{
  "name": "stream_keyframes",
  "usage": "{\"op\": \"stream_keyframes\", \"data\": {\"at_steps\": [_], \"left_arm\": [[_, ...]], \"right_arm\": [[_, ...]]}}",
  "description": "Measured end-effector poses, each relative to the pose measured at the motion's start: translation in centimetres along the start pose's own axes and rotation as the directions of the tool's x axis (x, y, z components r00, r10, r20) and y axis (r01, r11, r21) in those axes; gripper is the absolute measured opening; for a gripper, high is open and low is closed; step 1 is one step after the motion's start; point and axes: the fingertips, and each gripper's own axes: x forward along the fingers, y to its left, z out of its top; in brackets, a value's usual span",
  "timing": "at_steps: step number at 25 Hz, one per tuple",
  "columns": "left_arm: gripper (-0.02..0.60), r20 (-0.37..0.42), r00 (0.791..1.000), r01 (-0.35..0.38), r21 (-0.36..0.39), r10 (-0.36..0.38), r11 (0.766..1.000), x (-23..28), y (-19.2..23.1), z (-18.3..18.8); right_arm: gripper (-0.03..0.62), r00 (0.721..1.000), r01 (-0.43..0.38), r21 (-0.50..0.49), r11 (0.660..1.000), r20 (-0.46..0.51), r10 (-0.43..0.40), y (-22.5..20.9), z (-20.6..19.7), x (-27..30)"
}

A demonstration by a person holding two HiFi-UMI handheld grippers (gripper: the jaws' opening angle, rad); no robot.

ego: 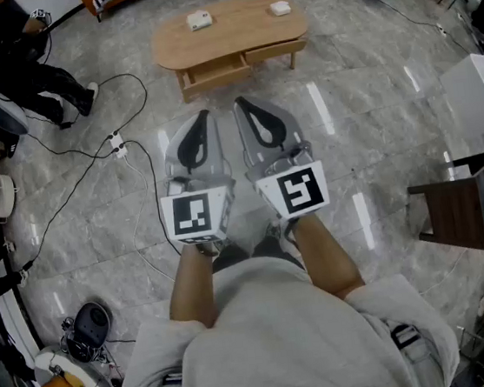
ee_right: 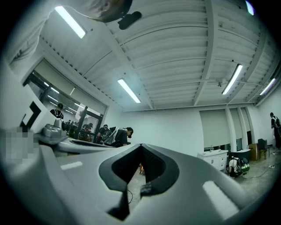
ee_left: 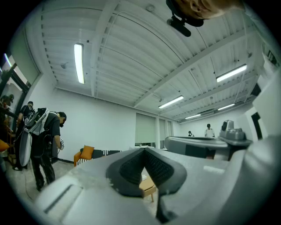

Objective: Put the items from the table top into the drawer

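The grey marble floor (ego: 365, 129) filled most of the head view. At the far side stood a low wooden tabletop (ego: 239, 29), oval, with two drawers (ego: 214, 72) under it; the left one seemed to stand out a little further than the right. A white cabinet (ego: 480, 98) and a dark brown stand (ego: 458, 210) were at the right edge. A person (ego: 20, 58) in dark clothes was at the upper left. Black cables (ego: 89, 163) ran across the floor from there to a power strip (ego: 118, 145).

Both grippers were held side by side over the floor, well short of the tabletop and pointing toward it. The left gripper (ego: 204, 114) had its jaws pressed together at the tips, with nothing between them; its own view showed the dark pads meeting in a point. The right gripper (ego: 240, 103) was the same: jaws pressed together, pinching nothing. The marker cubes sat just ahead of the person's bare forearms.

The task's things lay on the tabletop, well apart from the grippers. A white item (ego: 199, 20) lay toward the left end. A second white item (ego: 280, 7), smaller, lay toward the right end.
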Motion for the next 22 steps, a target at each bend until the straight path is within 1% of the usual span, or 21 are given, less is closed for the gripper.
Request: {"op": "stream_keyframes", "data": {"at_steps": [5, 9, 11, 15, 19, 22], "left_arm": [[0.018, -0.002, 1.000, -0.006, 0.005, 0.006, 1.000, 0.0, 2.1, -0.5], [0.018, -0.017, 0.999, -0.036, -0.023, 0.036, 0.999, -0.5, 5.4, -1.3], [0.018, -0.021, 0.999, -0.048, -0.033, 0.047, 0.998, -0.6, 7.0, -1.4], [0.018, -0.032, 0.999, -0.040, -0.029, 0.039, 0.999, -0.8, 9.5, -1.9], [0.018, -0.043, 0.999, -0.028, -0.034, 0.026, 0.999, -1.1, 11.6, -2.6], [0.018, -0.051, 0.998, -0.034, -0.044, 0.032, 0.998, -0.3, 13.1, -3.1]], "right_arm": [[0.006, 1.000, 0.004, -0.006, 1.000, -0.005, -0.004, 0.9, -0.5, 1.5], [0.006, 1.000, -0.009, -0.005, 1.000, -0.009, 0.009, 2.4, -1.2, 3.0], [0.008, 1.000, -0.001, 0.001, 1.000, -0.009, 0.001, 2.9, -1.6, 3.8], [0.008, 1.000, 0.019, 0.021, 1.000, -0.016, -0.019, 4.1, -2.1, 5.9], [0.006, 1.000, 0.026, 0.005, 1.000, -0.009, -0.026, 5.6, -2.5, 7.4], [0.006, 0.999, 0.031, 0.002, 1.000, -0.021, -0.031, 5.6, -3.4, 8.6]]}}
